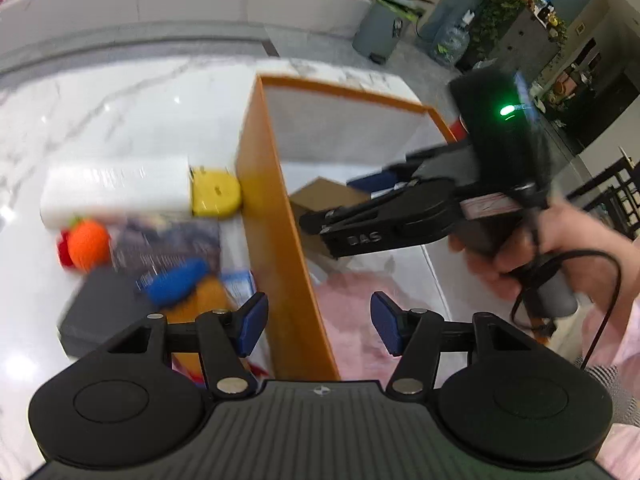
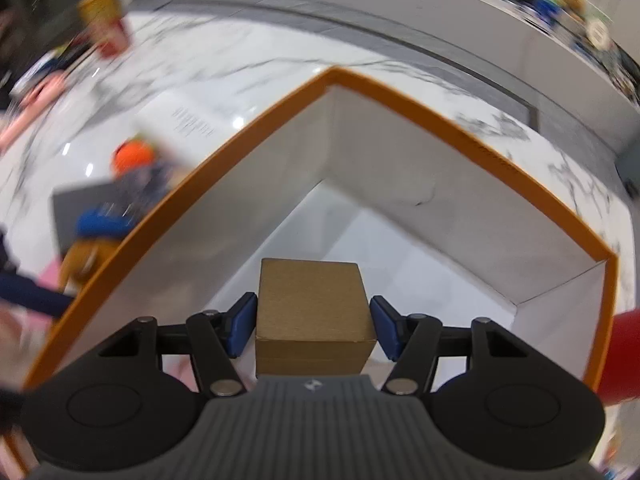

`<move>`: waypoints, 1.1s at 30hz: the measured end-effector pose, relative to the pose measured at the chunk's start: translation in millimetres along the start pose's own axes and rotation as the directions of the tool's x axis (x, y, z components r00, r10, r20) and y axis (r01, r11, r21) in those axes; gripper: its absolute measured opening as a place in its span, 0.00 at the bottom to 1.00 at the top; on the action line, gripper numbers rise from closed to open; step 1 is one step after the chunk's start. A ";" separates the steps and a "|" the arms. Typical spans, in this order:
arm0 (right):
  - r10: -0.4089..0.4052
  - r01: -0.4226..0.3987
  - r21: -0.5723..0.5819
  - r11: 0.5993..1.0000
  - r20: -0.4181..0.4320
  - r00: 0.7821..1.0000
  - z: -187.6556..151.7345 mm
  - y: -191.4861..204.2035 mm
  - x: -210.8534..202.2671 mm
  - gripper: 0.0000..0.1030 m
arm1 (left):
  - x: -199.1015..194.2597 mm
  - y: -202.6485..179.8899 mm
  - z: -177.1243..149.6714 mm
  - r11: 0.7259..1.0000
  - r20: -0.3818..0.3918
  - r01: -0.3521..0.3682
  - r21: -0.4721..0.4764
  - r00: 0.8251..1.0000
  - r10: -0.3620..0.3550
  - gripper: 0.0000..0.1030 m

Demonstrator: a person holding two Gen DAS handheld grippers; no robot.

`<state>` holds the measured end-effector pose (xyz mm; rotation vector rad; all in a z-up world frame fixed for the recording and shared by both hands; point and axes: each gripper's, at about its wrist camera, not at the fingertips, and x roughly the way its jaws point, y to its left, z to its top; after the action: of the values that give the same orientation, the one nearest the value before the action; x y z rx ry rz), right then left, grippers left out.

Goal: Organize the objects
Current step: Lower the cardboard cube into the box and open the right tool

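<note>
An orange-rimmed box (image 1: pixel 260 184) with white inner walls (image 2: pixel 400 168) stands on the marble table. My right gripper (image 2: pixel 314 326) is shut on a brown cardboard box (image 2: pixel 312 304) and holds it inside the orange box; it also shows in the left wrist view (image 1: pixel 320 224), reaching into the box with the cardboard box (image 1: pixel 320 196) at its tips. My left gripper (image 1: pixel 316 326) is open and empty, straddling the near part of the orange box's left wall. Left of the box lie a yellow block (image 1: pixel 216 196), a white package (image 1: pixel 116 188), an orange knitted ball (image 1: pixel 88 244) and a blue object (image 1: pixel 176 280).
A dark grey flat box (image 1: pixel 100 312) and a printed packet (image 1: pixel 168 240) lie among the items left of the orange box. Something pink (image 1: pixel 360 320) lies in the box's near end. A red can (image 2: pixel 108 20) stands far left on the table. The person's hand (image 1: pixel 560 248) holds the right gripper.
</note>
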<state>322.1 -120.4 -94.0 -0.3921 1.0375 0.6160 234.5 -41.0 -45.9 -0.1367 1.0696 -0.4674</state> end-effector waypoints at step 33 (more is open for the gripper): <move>0.097 -0.131 0.466 0.875 0.097 0.991 19.3 -36.1 22.9 0.59 | 24.2 17.9 21.8 0.993 0.017 0.061 0.100 0.998 -0.063 0.29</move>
<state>366.7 -130.5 -104.8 0.1211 1.1085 0.4566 268.5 -38.0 -61.0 -0.0866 1.0226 -0.5735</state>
